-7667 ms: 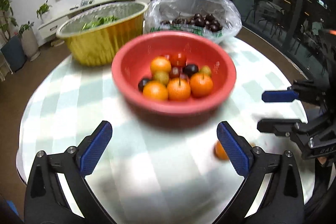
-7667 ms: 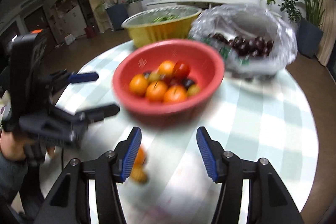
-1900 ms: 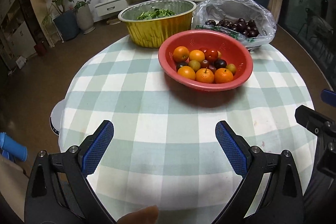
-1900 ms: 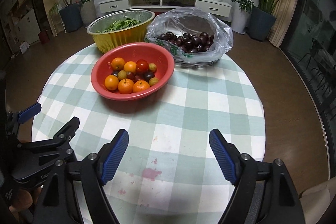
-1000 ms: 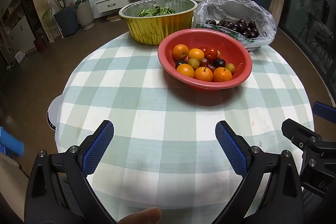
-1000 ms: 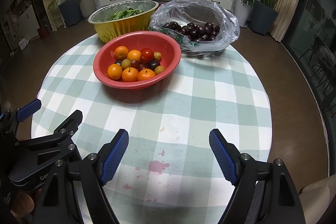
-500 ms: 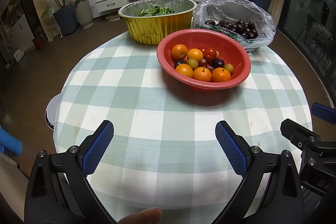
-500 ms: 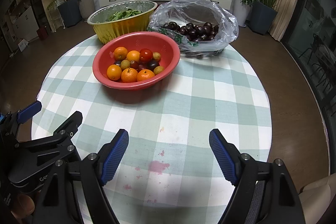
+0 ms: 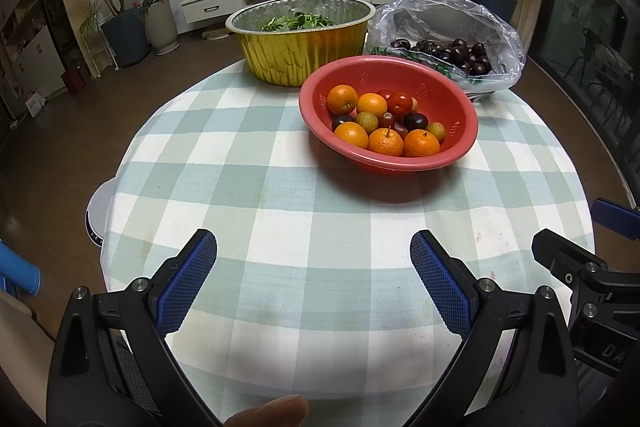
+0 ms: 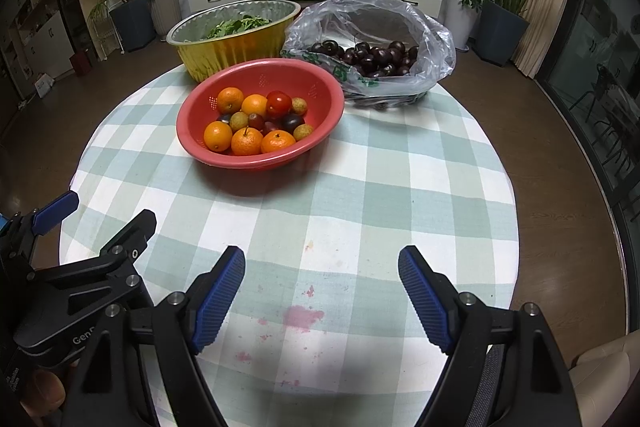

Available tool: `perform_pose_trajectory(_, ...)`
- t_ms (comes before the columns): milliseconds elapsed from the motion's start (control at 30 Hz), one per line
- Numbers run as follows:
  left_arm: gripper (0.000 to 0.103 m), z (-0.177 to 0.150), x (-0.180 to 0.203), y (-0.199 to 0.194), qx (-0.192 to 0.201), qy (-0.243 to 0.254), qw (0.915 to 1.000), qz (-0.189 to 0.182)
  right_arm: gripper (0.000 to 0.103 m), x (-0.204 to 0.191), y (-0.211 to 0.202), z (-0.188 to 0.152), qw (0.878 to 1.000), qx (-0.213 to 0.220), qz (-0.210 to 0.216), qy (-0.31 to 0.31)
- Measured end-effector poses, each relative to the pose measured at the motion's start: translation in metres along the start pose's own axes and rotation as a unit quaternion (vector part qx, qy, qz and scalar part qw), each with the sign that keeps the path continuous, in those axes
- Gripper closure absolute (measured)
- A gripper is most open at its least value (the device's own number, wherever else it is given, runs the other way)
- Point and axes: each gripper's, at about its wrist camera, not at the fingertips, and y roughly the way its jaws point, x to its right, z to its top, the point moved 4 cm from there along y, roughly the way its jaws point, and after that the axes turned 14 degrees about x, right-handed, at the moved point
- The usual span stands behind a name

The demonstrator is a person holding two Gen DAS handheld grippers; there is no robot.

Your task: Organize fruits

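A red perforated bowl (image 9: 460, 95) (image 10: 320, 87) stands on the round checked table (image 9: 260, 195) (image 10: 400, 195), past its middle. It holds several oranges (image 9: 386, 143) (image 10: 247, 142), a red tomato (image 10: 279, 102), dark plums (image 9: 415, 121) and small greenish fruits. My left gripper (image 9: 314, 251) is open and empty over the table's near edge; it also shows in the right wrist view (image 10: 108, 211) at the left. My right gripper (image 10: 322, 263) is open and empty, near the front edge; it also shows in the left wrist view (image 9: 576, 227) at the right.
A gold foil basin (image 9: 300, 43) (image 10: 232, 39) with green leaves stands behind the bowl. A clear plastic bag (image 9: 500, 39) (image 10: 436, 39) of dark cherries lies at the back right. Pink stains (image 10: 302, 319) mark the cloth near my right gripper. Brown floor surrounds the table.
Both grippers have pulled back from the bowl to the table's near edge. The orange seen on the cloth 7.7 s ago is no longer there. Almost nothing moved in the last second.
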Motion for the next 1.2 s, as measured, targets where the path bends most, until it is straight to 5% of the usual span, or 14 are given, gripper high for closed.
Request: perform_pose_trajectory(1200, 0.004, -0.0026, -0.0025, 0.0000, 0.001, -0.004, 1.0000, 0.001, 0.022, -0.0003, 0.0010, -0.0029, 1.000, -0.002, -0.001, 0.001)
